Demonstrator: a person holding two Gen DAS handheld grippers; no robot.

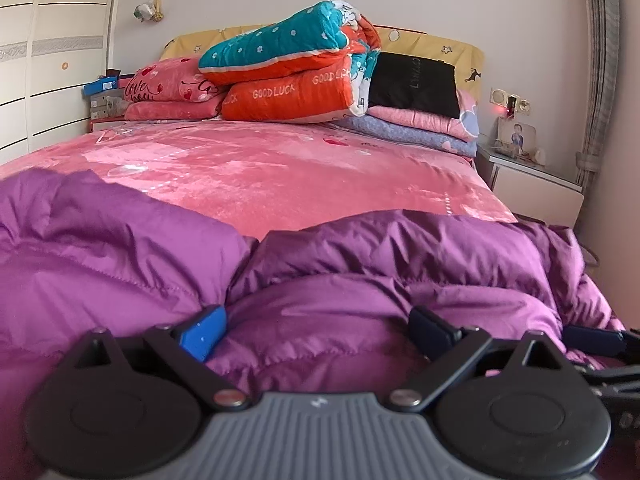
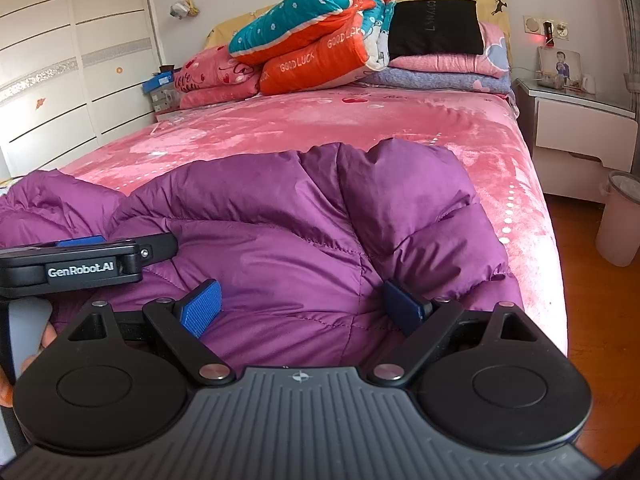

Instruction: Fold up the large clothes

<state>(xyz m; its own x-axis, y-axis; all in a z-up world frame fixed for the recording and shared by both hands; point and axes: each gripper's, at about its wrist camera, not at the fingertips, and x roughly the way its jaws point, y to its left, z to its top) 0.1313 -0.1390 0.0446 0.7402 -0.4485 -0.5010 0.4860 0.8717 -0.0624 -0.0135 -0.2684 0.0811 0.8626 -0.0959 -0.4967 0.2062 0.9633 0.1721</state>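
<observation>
Right now the left gripper (image 1: 316, 332) stands wide, its blue pads resting on the purple padded jacket (image 1: 360, 264) with nothing pinched between them; the right gripper (image 2: 302, 306) is likewise spread wide over the same cloth, holding nothing. From each gripper the jacket bulges away toward twelve o'clock, heaped in puffy folds at the foot of the pink bed (image 2: 328, 128). Judging by that bunched, uneven heap, the folding looks partly done at most: flattening and squaring the bundle remain. Stacked quilts (image 1: 292, 68) sit far off at twelve o'clock
</observation>
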